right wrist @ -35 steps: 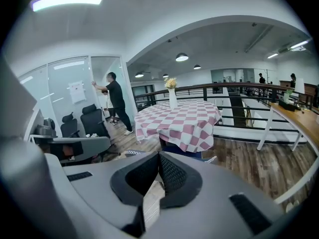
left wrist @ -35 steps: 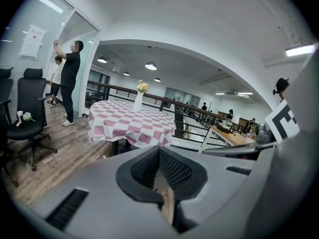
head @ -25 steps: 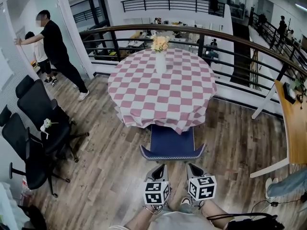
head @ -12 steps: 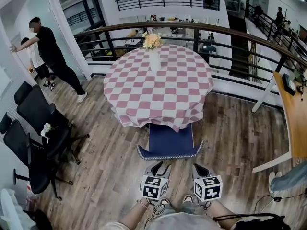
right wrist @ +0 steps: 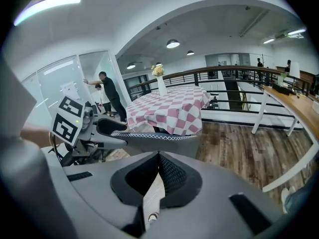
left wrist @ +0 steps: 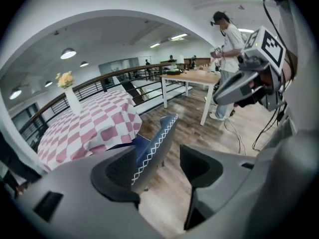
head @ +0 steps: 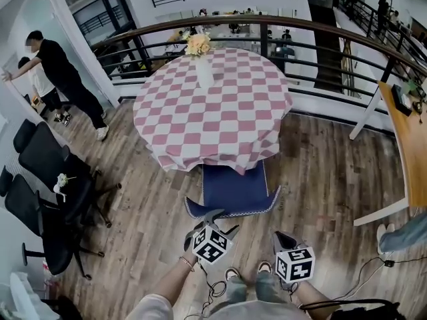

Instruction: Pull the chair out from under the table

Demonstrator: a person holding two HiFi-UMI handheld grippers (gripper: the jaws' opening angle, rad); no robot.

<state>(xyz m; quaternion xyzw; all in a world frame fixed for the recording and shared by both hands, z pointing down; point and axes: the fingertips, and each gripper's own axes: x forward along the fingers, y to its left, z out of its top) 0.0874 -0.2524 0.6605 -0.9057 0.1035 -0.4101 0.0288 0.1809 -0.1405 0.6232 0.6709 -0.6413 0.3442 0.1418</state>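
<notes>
Wood floor (head: pixel 133 232) carries a round table (head: pixel 213 112) in a checked cloth, and the chair (head: pixel 233 191) sits tucked under its near edge, with its back toward the person. The left gripper (head: pixel 217 222) points down at the back's left corner. Its jaws are opening, with the trimmed rim lined up in the gap but not pinched, apparently readying a grasp for the pull. The right gripper (head: pixel 281 240) hangs near the right corner, jaws pressed together on nothing. A vase (head: pixel 203 72) on the far side of the table argues for a smooth pull.

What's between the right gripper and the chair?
Only bare floor. In the head view the right gripper hangs short of the chair, with a strip of planks between them.
</notes>
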